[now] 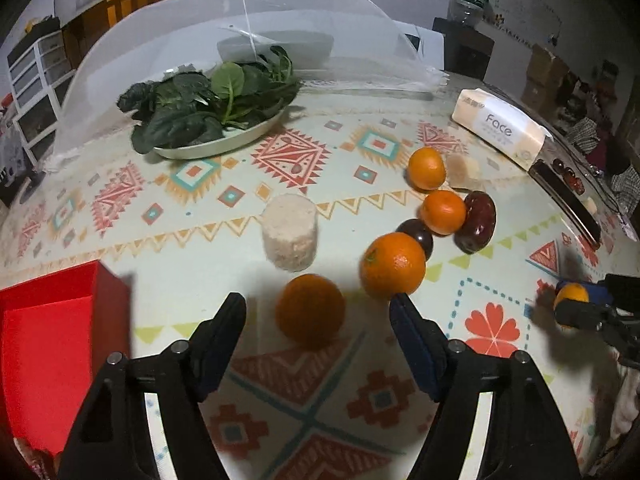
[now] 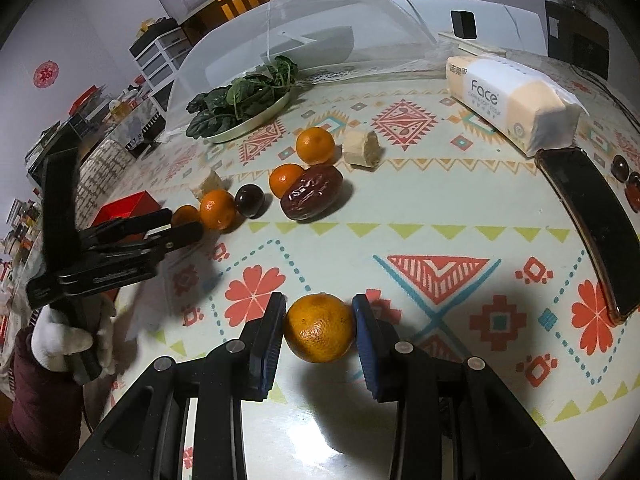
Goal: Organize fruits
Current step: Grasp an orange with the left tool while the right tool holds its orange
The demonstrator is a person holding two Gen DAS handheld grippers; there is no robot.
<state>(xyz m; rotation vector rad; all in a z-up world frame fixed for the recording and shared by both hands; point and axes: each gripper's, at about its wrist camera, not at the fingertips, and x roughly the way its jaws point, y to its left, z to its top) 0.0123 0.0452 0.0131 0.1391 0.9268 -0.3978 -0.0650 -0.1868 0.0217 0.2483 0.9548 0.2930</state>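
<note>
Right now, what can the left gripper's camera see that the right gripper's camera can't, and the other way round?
Only the left view shows the inside of the red box up close, and an orange between the open left gripper.

Only the right view shows the gloved hand and the phone.

Both show the right gripper holding a mandarin, the spinach plate, the date and the tissue pack.
</note>
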